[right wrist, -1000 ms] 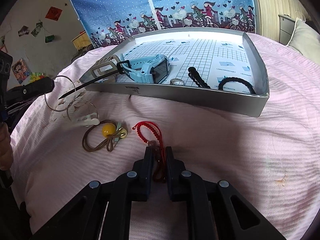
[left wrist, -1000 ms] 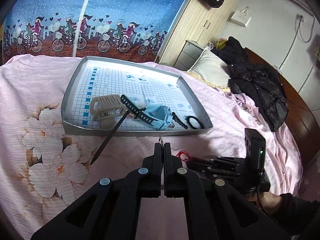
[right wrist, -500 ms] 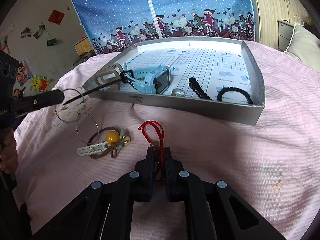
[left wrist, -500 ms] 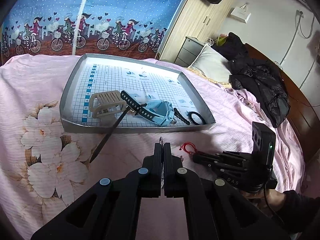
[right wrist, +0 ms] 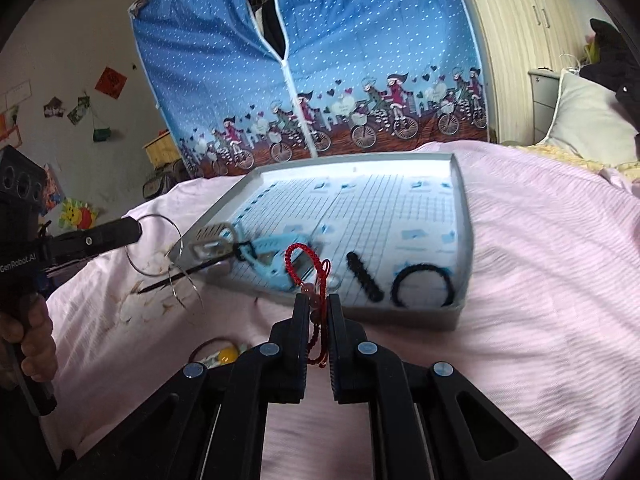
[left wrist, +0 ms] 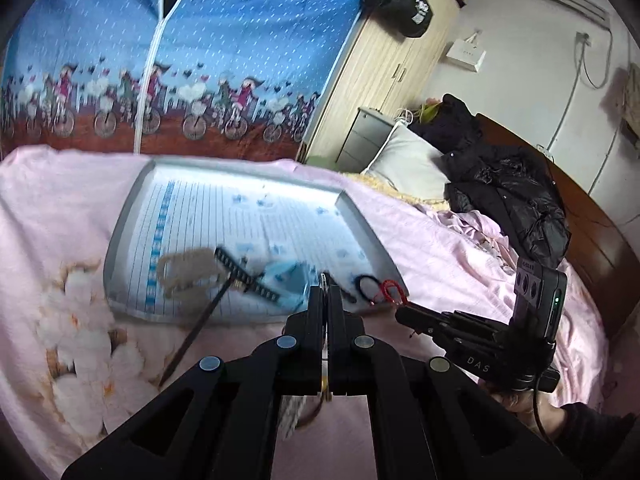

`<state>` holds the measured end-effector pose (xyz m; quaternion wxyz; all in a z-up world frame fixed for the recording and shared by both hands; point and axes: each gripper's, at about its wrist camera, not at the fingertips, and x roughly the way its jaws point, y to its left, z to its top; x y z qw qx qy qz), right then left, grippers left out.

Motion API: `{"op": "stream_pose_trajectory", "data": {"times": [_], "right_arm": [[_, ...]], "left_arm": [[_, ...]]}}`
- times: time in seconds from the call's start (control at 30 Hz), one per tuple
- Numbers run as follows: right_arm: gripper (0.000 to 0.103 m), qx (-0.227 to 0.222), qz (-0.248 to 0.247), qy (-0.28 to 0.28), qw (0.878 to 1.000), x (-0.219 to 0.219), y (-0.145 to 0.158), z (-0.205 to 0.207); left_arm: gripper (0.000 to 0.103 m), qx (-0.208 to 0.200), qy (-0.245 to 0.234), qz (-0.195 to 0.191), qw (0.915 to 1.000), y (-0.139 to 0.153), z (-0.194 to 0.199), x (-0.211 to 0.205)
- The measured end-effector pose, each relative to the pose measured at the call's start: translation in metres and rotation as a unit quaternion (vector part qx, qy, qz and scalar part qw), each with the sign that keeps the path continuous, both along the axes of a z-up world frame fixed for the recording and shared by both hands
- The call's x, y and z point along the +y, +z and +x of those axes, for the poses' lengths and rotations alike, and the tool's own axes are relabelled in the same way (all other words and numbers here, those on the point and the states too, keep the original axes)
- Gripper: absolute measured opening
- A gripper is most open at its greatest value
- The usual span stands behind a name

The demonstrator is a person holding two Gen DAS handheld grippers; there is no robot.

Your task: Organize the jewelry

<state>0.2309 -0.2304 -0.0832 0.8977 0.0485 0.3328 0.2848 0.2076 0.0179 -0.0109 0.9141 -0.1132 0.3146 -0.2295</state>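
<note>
The right hand-held gripper pinches a red beaded bracelet between nearly closed fingers, lifted above the pink bed just before the grey tray. The left hand-held gripper, fingers pressed together, grips thin wire hoops. In the tray lie a blue watch, black hair tie and black clip.

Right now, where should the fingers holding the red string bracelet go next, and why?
Probably a little forward over the grey tray, then open. The right gripper is shut on the red braided string bracelet, which hangs in the air just before the tray's near wall. The tray already holds a light blue watch and a black round hair tie, so the bracelet likely belongs there too.
</note>
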Motion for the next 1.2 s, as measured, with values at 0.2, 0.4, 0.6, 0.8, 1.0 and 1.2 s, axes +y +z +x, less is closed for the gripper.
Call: {"op": "stream_pose_trajectory", "data": {"times": [0.2,0.4,0.6,0.8,1.0,1.2], "right_arm": [[0.008,-0.009,-0.01,-0.019,1.0,-0.012,0.002,0.027],[0.008,0.014,-0.006,-0.032,0.999,-0.024,-0.013,0.05],[0.009,0.045,-0.006,-0.042,0.998,-0.033,-0.024,0.056],[0.01,0.057,-0.011,-0.047,0.997,-0.035,-0.027,0.057],[0.025,0.051,-0.015,-0.051,0.997,-0.034,-0.023,0.054],[0.048,0.015,-0.016,-0.068,0.997,-0.036,0.001,0.042]], "left_arm": [[0.0,-0.013,0.018,-0.011,0.9997,0.009,0.048,-0.032],[0.0,0.023,0.024,0.001,0.9994,-0.011,0.096,-0.062],[0.0,0.052,0.014,0.032,0.9981,-0.036,0.118,-0.091],[0.0,0.089,0.025,0.059,0.994,-0.057,0.125,-0.103],[0.013,0.097,0.042,0.07,0.9919,-0.054,0.119,-0.097],[0.067,0.065,0.07,0.048,0.9943,-0.025,0.092,-0.079]]}}
